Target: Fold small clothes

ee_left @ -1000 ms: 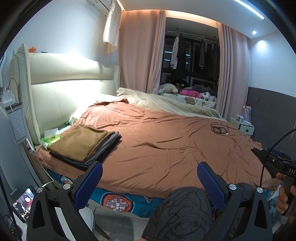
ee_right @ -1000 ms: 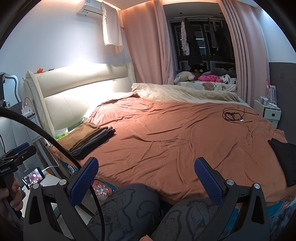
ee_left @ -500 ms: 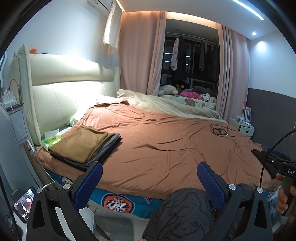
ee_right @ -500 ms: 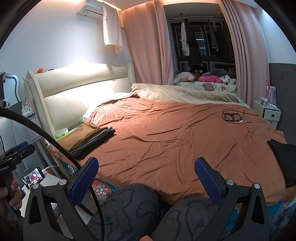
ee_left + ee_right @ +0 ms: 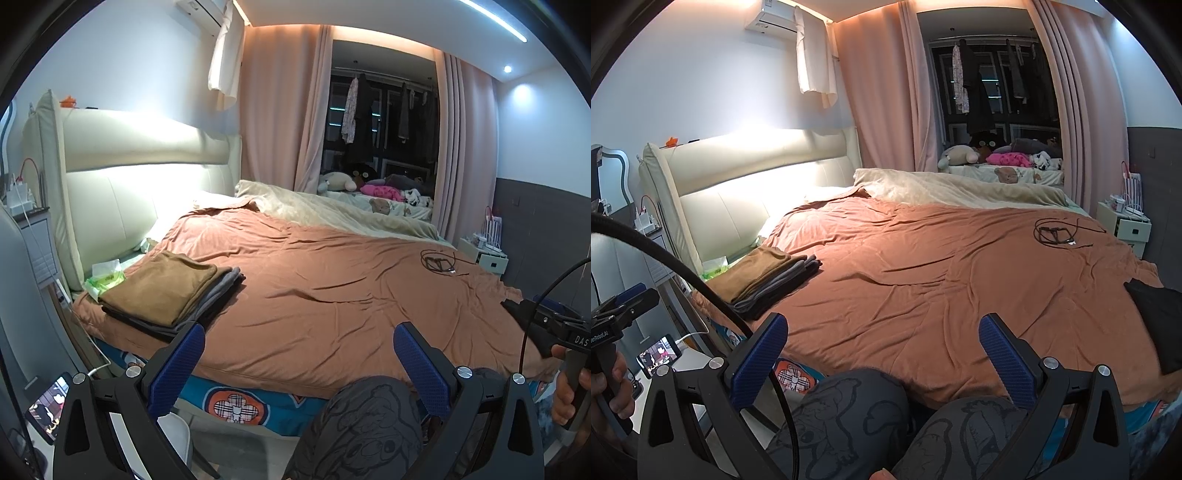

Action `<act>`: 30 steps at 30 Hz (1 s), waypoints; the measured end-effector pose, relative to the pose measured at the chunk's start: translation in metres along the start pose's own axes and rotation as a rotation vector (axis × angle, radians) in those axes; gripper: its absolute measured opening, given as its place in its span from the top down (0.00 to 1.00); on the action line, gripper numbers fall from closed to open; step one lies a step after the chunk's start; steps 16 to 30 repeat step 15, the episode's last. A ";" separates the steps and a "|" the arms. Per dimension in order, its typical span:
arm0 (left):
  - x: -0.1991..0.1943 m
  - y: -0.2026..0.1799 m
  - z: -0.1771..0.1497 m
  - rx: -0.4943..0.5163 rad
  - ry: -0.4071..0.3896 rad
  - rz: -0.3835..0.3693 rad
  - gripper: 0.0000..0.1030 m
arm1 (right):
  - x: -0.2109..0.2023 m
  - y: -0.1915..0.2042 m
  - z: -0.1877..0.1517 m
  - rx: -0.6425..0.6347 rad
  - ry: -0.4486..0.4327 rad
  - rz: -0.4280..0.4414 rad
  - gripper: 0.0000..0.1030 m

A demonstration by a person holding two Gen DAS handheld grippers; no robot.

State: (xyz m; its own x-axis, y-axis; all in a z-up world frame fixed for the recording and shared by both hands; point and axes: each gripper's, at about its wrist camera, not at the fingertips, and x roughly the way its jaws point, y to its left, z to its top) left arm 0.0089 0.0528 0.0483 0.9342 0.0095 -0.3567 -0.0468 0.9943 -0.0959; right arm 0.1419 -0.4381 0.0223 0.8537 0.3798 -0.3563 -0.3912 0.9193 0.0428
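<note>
A folded stack sits at the bed's left near corner. Both the left gripper and right gripper hang empty off the near edge, fingers wide. A dark garment lies at the right edge; it looks soft and light, best pinched at corners. No containers show.
</note>
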 end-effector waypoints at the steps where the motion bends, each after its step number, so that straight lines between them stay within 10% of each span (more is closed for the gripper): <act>1: -0.001 0.000 0.000 -0.001 0.000 0.000 0.00 | 0.000 0.000 0.000 0.000 0.000 0.000 0.00; 30: -0.012 -0.001 0.000 -0.007 -0.018 0.004 0.00 | 0.002 0.000 0.002 0.002 0.012 -0.006 0.00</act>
